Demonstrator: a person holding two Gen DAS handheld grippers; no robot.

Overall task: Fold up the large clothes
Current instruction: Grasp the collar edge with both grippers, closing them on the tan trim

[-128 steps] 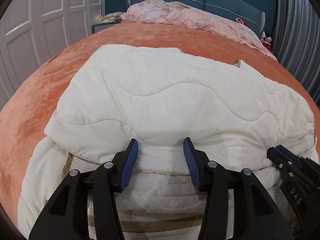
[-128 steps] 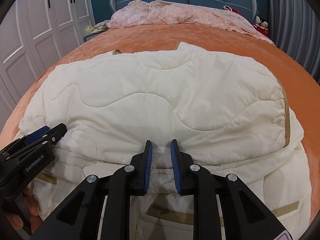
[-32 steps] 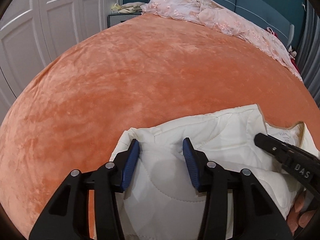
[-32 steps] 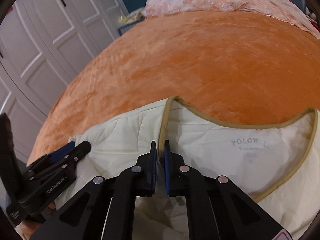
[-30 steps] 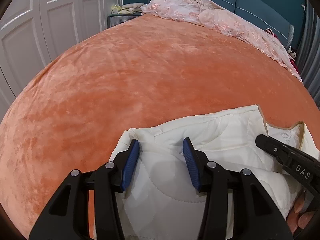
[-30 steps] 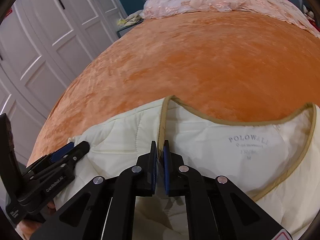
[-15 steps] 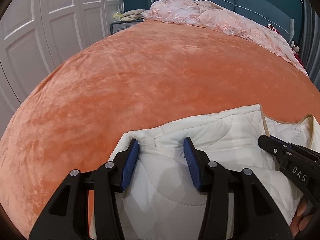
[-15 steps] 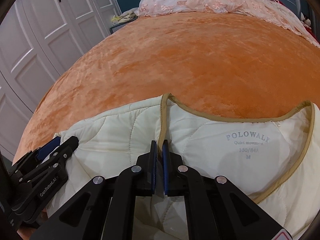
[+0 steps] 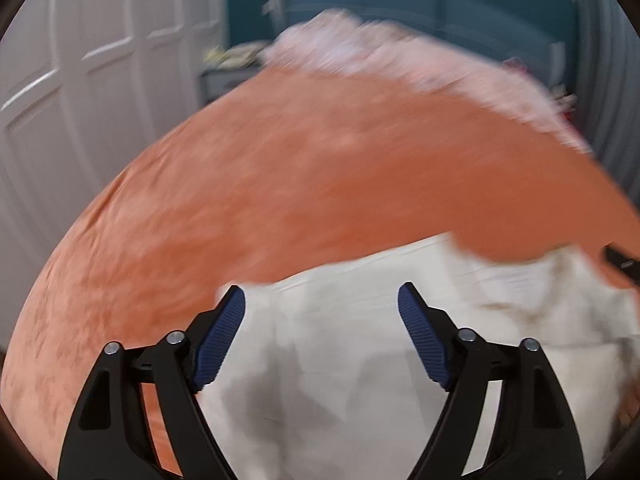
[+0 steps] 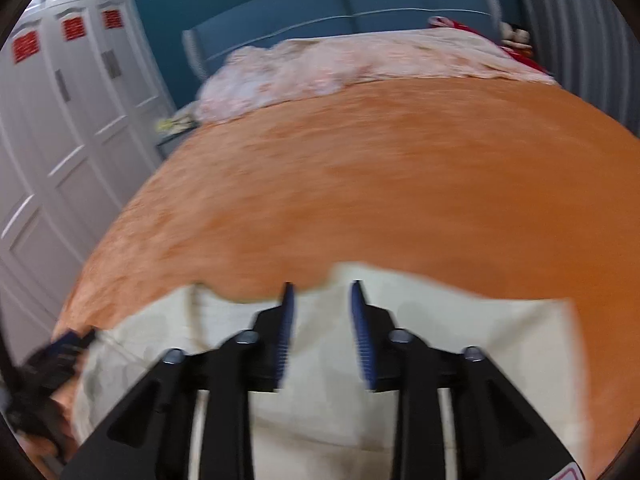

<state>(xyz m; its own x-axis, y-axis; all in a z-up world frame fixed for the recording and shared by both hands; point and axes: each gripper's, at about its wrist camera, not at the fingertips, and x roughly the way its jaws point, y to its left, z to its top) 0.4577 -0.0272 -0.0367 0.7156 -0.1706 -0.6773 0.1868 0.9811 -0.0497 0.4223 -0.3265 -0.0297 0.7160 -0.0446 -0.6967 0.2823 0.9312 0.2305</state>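
Spreading across the near edge of the orange bed point(image 10: 400, 184), the cream quilted jacket point(image 10: 440, 340) lies in a folded bundle, well apart from the pink bedding point(image 10: 340, 64) heaped along the far edge by the blue headboard point(image 10: 340, 8). We judge the jacket soft, puffy and fairly light, likely to spring open and slump when let go, so we would take it at a firm edge or along a stitched fold line, not by the loose middle. Both views are blurred, so finer detail of the seams escapes us. We see our left gripper point(image 9: 320, 320) tilted downward over the jacket near its left side, jaws opening wide, pads clear of the cloth lying below them. Our right gripper point(image 10: 322, 320) also points down over the far edge of the bundle, jaws opening to a narrower gap, nothing pinched between them.
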